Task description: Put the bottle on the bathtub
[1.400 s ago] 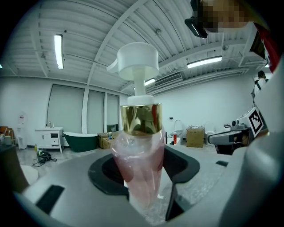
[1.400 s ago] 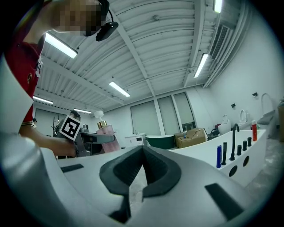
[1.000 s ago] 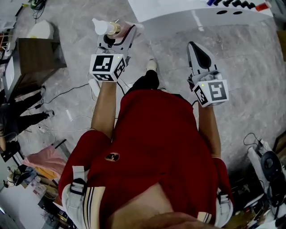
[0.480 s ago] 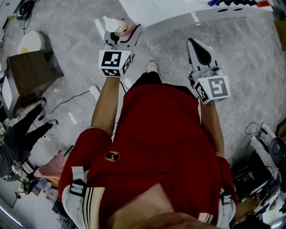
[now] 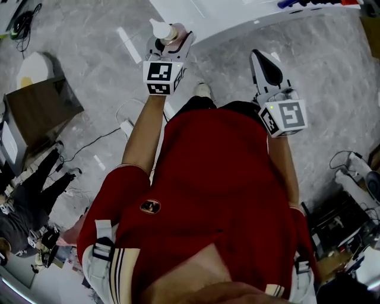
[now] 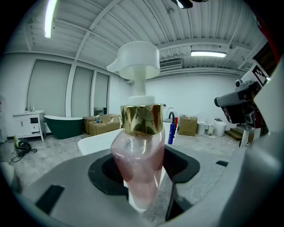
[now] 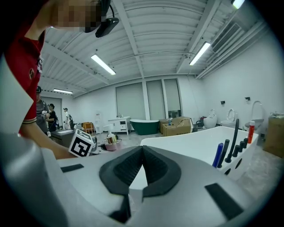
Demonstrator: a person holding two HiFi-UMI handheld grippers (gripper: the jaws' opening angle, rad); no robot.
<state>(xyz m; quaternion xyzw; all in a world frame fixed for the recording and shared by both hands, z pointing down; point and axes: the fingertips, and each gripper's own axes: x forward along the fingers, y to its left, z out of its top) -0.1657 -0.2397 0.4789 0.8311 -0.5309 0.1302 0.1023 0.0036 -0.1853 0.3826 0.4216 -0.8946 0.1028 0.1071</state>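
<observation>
The left gripper [image 5: 168, 43] clamps its 2 jaws on a clear pink pump bottle [image 6: 136, 155] with gold collar and white nozzle, upright, near the white bathtub [image 5: 231, 18] rim. The right gripper [image 7: 141, 166] is pressed closed, empty.

Place: a large industrial hall set out with bathroom fittings, more showroom or test space than home.
Fittings: a white bathtub [image 7: 195, 142] with dark taps [image 7: 234, 133] on its rim; a green bathtub [image 7: 150, 127] farther back; white toilets [image 7: 229, 120] by the wall; a white vanity cabinet [image 6: 29, 124].
Ceiling: ribbed sheeting [image 7: 151, 26] on bare beams, lit by strip lights [image 7: 103, 64].
Floor: grey marble-look slabs [image 5: 332, 65] with loose cables [image 5: 113, 127] trailing over them.
Storage: cardboard boxes [image 7: 176, 126] stood beside the green tub.
People: figures [image 7: 52, 116] stood at the far end.
</observation>
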